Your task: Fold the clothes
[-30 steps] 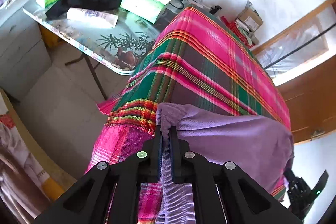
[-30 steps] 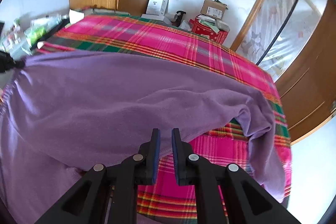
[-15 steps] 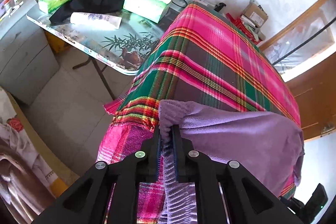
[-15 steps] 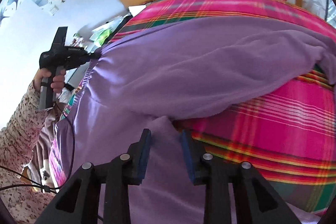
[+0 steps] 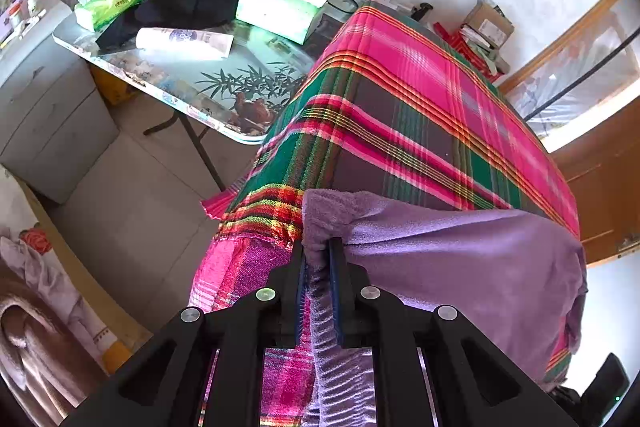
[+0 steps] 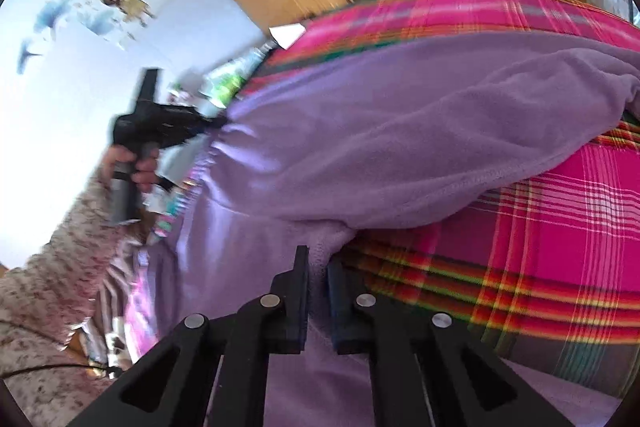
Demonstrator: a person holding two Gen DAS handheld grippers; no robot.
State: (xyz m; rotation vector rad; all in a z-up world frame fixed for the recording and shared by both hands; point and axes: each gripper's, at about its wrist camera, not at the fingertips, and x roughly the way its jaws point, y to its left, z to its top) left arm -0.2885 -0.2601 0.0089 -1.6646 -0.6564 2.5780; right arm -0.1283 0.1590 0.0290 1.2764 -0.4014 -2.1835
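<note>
We grip the purple garment (image 5: pixel 460 267): left gripper (image 5: pixel 318 255) clenched at 6 o'clock, right gripper (image 6: pixel 318 263) jaws closing on it

Far half of plaid bedspread (image 5: pixel 432 99) bare: free passage, upper right of frame. Purple garment (image 5: pixel 460 259) blocks near edge. Cluttered side table (image 5: pixel 192 83) obstructs upper left; bare floor (image 5: pixel 132 195) beneath, left.

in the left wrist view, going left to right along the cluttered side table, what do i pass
green tissue pack → black garment → white tube lying in front of it → open pale green box, then the plaid cloth begins
</note>
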